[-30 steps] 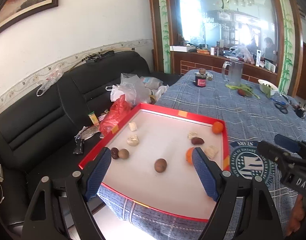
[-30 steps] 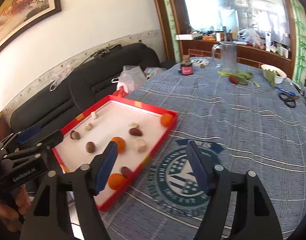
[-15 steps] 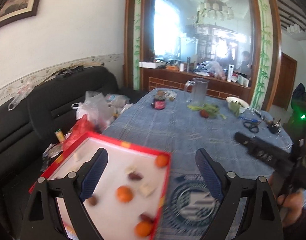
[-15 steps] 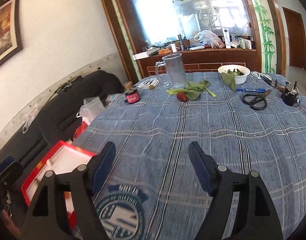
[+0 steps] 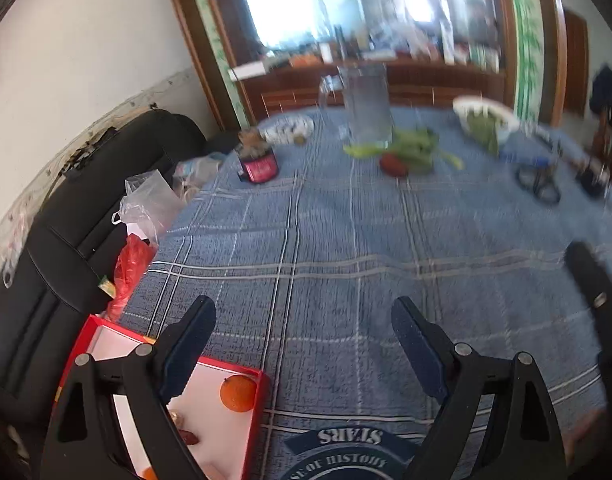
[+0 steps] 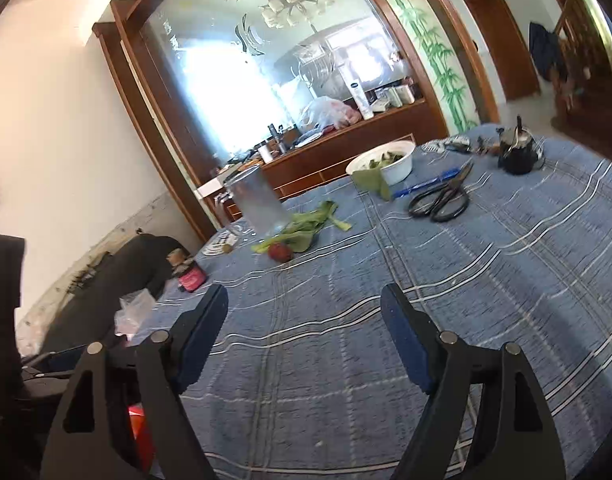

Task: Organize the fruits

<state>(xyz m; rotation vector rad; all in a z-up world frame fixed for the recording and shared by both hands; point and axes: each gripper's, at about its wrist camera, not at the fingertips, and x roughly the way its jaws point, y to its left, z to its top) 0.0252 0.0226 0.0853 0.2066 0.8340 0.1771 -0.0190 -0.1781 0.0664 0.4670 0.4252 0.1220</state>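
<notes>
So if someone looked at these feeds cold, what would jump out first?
Probably the wide blue plaid tablecloth filling both views, with both open grippers hovering above it, left and right. Next, the red-rimmed white tray at the left view's bottom-left, holding a round orange fruit. Then the black scissors beside the white bowl of greens.

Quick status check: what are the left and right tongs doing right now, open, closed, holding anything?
Left tongs: open, holding nothing, above the blue tablecloth.
Right tongs: open, holding nothing.
</notes>
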